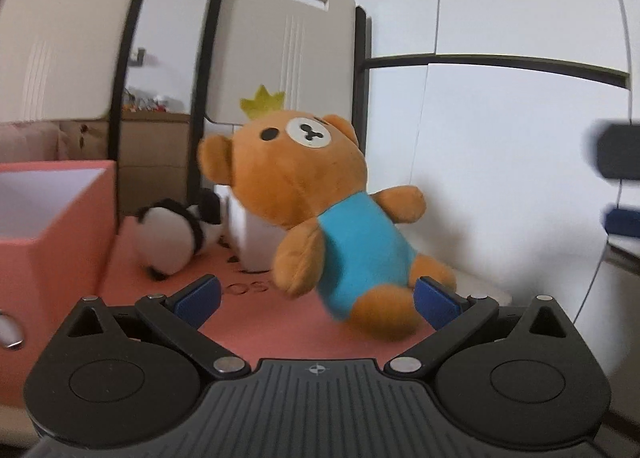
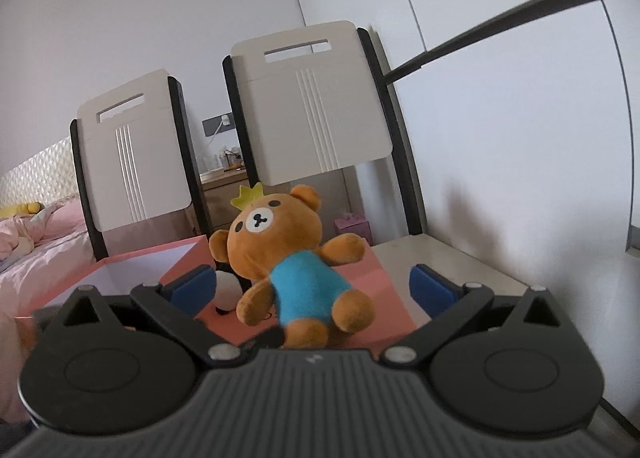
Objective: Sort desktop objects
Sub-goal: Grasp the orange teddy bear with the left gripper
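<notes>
A brown plush bear (image 1: 320,198) in a blue shirt, with a yellow crown, leans tilted on a pink flat surface (image 1: 288,330). A black-and-white plush penguin (image 1: 176,238) lies behind it on the left. My left gripper (image 1: 318,298) is open, its blue pads either side of the bear's legs, the right pad close to one foot. In the right wrist view the same bear (image 2: 292,270) sits between the open fingers of my right gripper (image 2: 312,288), not pinched. The penguin (image 2: 228,290) shows partly behind the bear.
An open pink box (image 1: 52,226) stands at the left, also seen as the pink box (image 2: 132,270). Two white chair backs (image 2: 312,106) rise behind the desk. A white cup-like object (image 1: 256,246) stands behind the bear. A wall is on the right, a bed (image 2: 36,250) far left.
</notes>
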{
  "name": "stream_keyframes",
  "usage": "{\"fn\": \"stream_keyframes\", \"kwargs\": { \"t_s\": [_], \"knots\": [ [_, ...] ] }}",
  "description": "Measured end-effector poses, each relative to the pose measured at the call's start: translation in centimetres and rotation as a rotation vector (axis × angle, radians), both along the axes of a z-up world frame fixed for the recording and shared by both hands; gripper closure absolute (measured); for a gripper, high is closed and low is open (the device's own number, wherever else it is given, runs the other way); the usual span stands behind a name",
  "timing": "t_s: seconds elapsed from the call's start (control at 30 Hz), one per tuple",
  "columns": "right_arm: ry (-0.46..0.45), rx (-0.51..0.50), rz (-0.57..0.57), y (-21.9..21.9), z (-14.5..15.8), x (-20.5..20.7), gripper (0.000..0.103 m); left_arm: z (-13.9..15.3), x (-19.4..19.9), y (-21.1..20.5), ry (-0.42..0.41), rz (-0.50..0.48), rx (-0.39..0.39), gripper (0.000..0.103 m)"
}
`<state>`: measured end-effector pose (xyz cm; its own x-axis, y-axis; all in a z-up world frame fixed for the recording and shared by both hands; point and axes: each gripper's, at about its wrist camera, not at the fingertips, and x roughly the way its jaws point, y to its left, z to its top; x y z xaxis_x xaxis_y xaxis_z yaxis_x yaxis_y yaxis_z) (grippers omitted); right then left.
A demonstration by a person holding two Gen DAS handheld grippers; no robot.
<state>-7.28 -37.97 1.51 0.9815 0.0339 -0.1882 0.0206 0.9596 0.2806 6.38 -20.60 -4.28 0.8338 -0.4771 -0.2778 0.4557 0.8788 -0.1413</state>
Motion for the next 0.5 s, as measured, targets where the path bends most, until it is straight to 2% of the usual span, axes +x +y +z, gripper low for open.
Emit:
{"fn": "stream_keyframes", "kwargs": {
  "t_s": [0.1,0.27,0.4,0.5],
  "knots": [
    [-0.004,0.003,0.014,-0.4,-0.1,-0.5,0.0,0.2,1.9,-1.3,0.024,-0.013,-0.025,0.0],
    [0.035,-0.018,0.011,-0.5,-0.3,-0.2,0.0,0.0,4.5,-2.9,0.061,-0.034,-0.013,0.0],
    [0.066,-0.05,0.03,0.0,-0.6,0.3,0.0,-0.4,6.3,-3.0,0.133,-0.049,-0.045,0.0],
    [0.077,-0.063,0.038,0.5,-0.8,0.5,0.0,-0.5,6.8,-2.9,0.168,-0.075,-0.072,0.009]
  ]
}}
